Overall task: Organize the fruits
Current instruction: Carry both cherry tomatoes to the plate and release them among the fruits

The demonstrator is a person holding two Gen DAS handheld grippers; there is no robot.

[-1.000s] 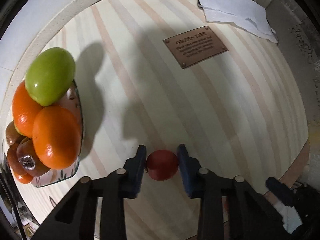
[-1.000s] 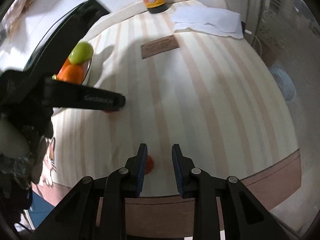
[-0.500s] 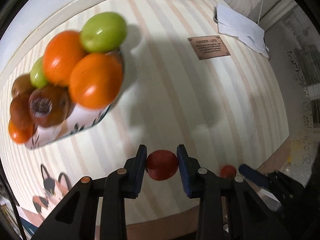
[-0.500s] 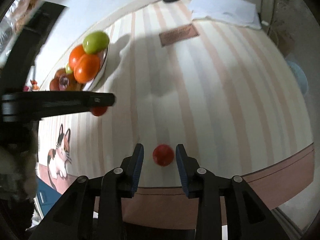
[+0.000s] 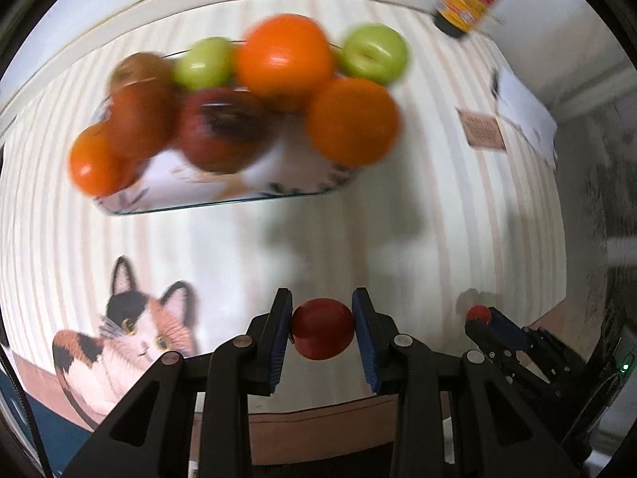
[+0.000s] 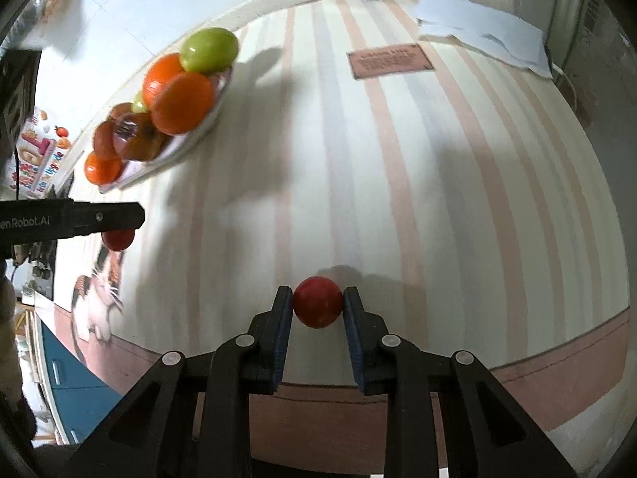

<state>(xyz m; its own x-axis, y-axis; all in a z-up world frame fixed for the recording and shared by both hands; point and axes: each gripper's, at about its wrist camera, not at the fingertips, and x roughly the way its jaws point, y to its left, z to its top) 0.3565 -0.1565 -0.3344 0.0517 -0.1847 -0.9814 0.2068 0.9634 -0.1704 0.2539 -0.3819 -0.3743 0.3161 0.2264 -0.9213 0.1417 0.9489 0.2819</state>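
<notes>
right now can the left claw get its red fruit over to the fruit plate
Probably yes. The left claw is shut on a small red fruit, and only bare striped tablecloth lies between it and the fruit plate. The plate is already heaped.

A home: striped cat-print tablecloth [image 5: 239,247], fruit bowl [image 5: 223,195].

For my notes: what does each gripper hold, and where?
Each grips a small red fruit by its sides: left gripper one fruit, right gripper another.

The left tool [image 5: 322,332] carried its red fruit [image 5: 323,334] toward the fruit bowl [image 5: 223,199], while the right tool [image 6: 317,310] closed on the second red fruit [image 6: 317,302].
</notes>
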